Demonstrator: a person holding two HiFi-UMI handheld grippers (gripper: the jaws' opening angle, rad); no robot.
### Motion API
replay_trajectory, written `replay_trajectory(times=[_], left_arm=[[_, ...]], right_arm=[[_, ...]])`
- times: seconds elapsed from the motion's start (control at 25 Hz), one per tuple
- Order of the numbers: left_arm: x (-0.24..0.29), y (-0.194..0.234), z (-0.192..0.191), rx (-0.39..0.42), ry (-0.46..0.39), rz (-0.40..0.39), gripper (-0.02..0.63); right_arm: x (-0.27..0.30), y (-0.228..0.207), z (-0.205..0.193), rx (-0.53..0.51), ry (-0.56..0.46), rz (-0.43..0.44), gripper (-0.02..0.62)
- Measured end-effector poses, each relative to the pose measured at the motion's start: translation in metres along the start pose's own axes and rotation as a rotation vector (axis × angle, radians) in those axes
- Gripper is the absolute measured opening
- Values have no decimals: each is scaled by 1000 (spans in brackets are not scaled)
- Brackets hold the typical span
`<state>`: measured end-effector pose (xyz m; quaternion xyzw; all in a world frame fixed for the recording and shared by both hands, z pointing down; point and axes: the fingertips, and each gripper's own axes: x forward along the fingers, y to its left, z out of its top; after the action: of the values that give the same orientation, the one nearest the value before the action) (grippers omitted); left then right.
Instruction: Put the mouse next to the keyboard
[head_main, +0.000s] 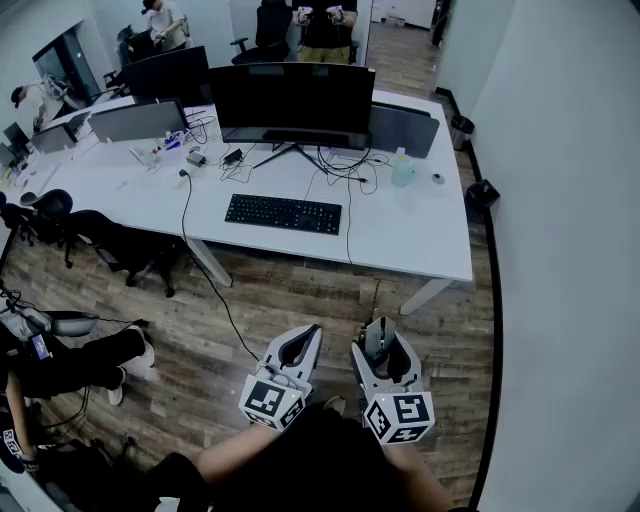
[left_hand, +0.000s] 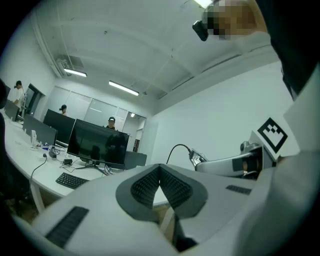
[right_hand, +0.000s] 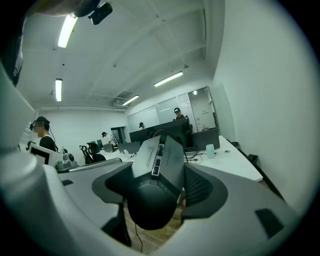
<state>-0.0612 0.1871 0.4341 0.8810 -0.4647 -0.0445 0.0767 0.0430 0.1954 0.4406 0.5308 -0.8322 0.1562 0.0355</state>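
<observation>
A black wired mouse (head_main: 378, 341) sits between the jaws of my right gripper (head_main: 384, 348), which is shut on it low over the wooden floor, well short of the desk. In the right gripper view the mouse (right_hand: 156, 162) fills the gap between the pads of that gripper (right_hand: 160, 186). Its thin cable (head_main: 376, 292) runs up toward the desk. The black keyboard (head_main: 283, 213) lies on the white desk (head_main: 420, 245) in front of a wide dark monitor (head_main: 292, 100). My left gripper (head_main: 301, 346) hangs beside the right one, shut with nothing in it, its tips (left_hand: 161, 172) touching.
Black office chairs (head_main: 120, 245) stand at the desk's left. A person (head_main: 60, 360) sits low at the far left. A pale bottle (head_main: 402, 170) and cables lie right of the monitor. A bin (head_main: 481, 192) stands by the right wall (head_main: 570, 250).
</observation>
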Motion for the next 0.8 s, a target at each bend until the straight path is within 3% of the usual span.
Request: replay_trajectory(times=[0.16,0.4,0.8], left_arm=[[-2,-11,-1,6,-33,0,3],[-11,-21,-10,2,-8,58,3],[9,-16,-16,15,11,72,3]], right_arm=[[-7,-10,-1,-9,-22,5,322],[-12,-27,-7,-39,-37,-17,322],[-2,-45,-5,-16,-38,-14,322]])
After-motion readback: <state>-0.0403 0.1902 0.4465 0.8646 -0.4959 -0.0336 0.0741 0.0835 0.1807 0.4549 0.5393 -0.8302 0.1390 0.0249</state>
